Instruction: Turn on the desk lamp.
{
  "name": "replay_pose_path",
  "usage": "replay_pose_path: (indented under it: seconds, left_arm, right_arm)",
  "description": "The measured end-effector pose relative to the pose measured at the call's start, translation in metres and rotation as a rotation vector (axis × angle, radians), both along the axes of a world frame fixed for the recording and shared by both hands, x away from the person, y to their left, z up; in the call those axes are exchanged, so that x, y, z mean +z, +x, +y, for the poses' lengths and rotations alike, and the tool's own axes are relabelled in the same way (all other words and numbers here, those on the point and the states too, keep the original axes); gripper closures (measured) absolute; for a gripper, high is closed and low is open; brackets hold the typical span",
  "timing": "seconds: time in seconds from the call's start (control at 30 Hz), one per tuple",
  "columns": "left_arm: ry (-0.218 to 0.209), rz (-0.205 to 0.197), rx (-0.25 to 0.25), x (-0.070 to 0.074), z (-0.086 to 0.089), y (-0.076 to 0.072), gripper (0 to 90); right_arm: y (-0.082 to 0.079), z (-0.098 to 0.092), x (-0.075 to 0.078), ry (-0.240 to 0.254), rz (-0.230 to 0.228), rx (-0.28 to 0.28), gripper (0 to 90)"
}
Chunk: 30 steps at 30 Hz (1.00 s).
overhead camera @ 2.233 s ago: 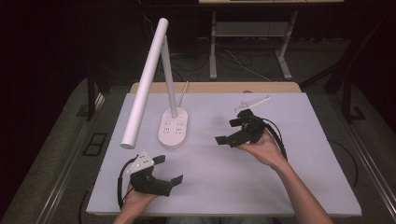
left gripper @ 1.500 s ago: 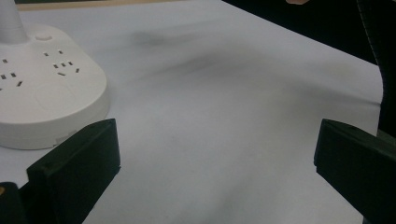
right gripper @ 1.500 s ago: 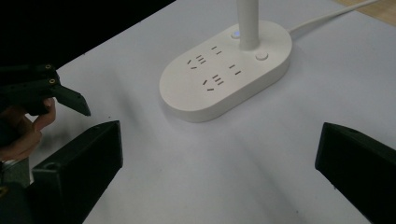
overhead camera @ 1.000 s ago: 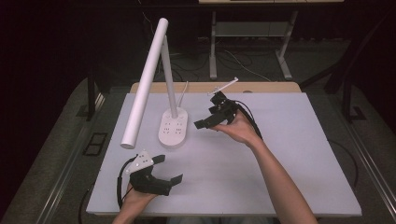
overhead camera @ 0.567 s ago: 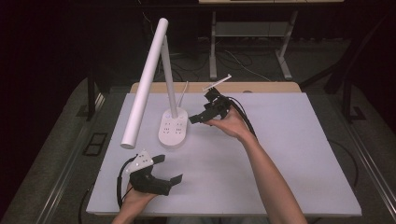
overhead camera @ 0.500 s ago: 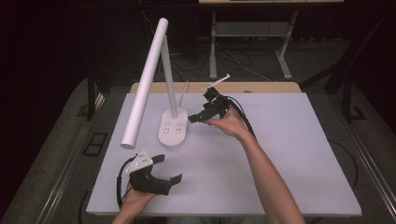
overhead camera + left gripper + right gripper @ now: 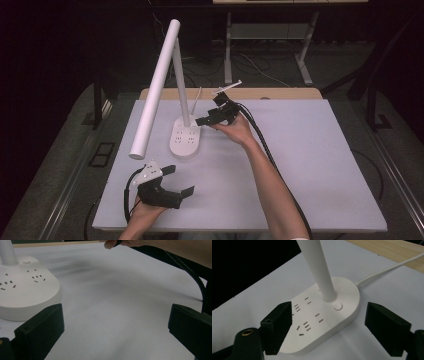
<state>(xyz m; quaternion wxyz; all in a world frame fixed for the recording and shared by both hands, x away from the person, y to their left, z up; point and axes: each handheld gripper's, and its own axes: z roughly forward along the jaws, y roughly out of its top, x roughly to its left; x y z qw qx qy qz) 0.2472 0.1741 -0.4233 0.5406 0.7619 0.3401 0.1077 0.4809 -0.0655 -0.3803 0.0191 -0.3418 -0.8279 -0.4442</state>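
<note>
White foam-like board [image 7: 310, 165] covers the table, and I read it left to right. At the left edge, my left gripper [image 7: 172, 187] sits low near the front of the board, held in my left hand [image 7: 145, 210], which the bottom of the high view partly cuts off. Its jaws are spread wide with nothing between them; in the left gripper view both black jaws stand far apart over bare board, and much of that surface is smeared with blur.

Next comes the white desk lamp [image 7: 155, 85], its long tube head slanting down to the left and its thinner stem rising from the lamp base [image 7: 186, 142], an oval block with socket slots on top. In the right gripper view the stem runs out of the top of the picture, so the head is cut off there. A round button [image 7: 338, 306] sits just beside the stem's foot, and a white cord [image 7: 387, 270] leaves the base toward the wooden strip [image 7: 280, 93] behind the board.

Further right, my right gripper [image 7: 207, 120] hovers just beside the base's right end, jaws parted and empty, framing the base without touching it as far as I can tell. My right hand [image 7: 235, 131] hides most of its body; a black cable [image 7: 262, 145] trails along my forearm.
</note>
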Motion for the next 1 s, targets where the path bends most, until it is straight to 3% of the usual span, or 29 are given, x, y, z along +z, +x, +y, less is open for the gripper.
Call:
replay_pose_path:
  seconds: [0.47,0.7,1.0]
  left_arm:
    - [0.0,0.0,-0.003,0.0,-0.001,0.0,0.0]
    - [0.0,0.001,-0.005,0.0,-0.001,0.0,0.0]
    - [0.001,-0.002,-0.006,0.0,0.0,0.001,0.0]
  right_arm:
    - [0.014,-0.002,-0.019,0.061,0.036,-0.058,35.7]
    - [0.017,-0.001,-0.025,0.085,0.036,-0.068,48.8]
    - [0.022,0.004,-0.035,0.134,0.065,-0.067,72.9]
